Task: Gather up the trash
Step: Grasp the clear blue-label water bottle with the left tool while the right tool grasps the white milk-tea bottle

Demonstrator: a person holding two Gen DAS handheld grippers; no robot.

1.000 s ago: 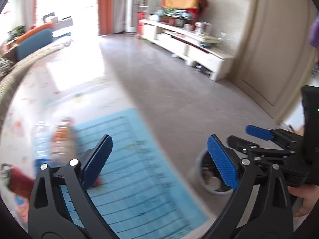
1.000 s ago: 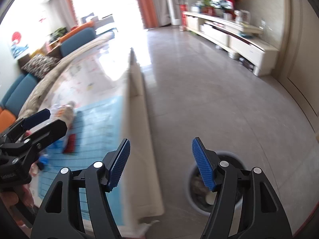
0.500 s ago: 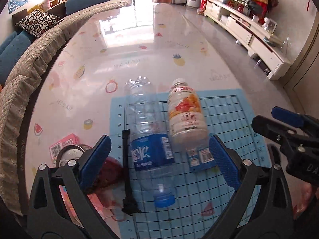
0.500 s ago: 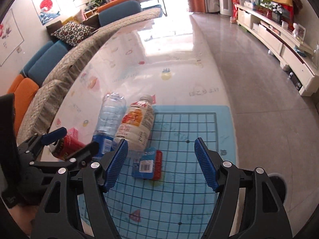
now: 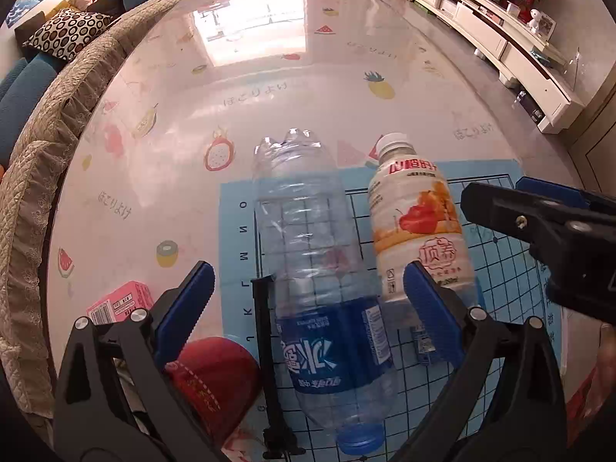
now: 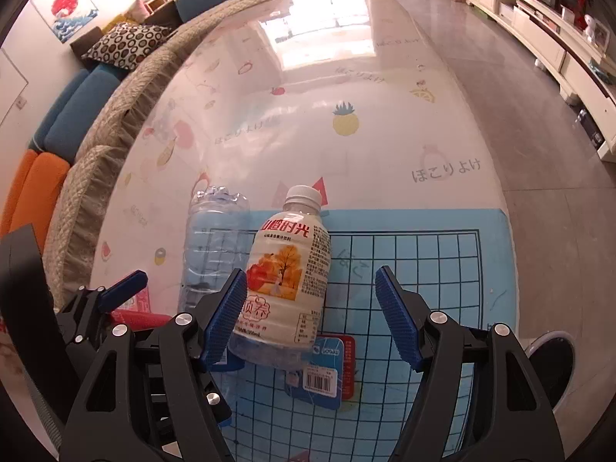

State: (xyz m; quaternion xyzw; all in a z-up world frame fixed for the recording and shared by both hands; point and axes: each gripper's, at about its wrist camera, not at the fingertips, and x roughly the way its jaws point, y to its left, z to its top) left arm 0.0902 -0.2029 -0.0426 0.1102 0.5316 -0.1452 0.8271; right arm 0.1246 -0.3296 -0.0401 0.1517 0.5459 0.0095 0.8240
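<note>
A clear water bottle with a blue label and blue cap lies on the blue grid mat. My left gripper hovers over it, open, its fingers to either side and not touching. Beside it lies a white drink bottle with an orange label; the right wrist view shows this white drink bottle between the fingers of my open right gripper, nearer the left pad. A small blue and red packet lies under its base. The water bottle sits to its left.
A red can and a pink carton lie left of the mat on the fruit-print table. A black strip lies along the mat's left side. A round bin stands on the floor at right. A sofa runs along the table's left.
Both grippers swung from the floor and bin back over the table, then closed in lower on the bottles. The bottles now look larger and sit between the fingers.
</note>
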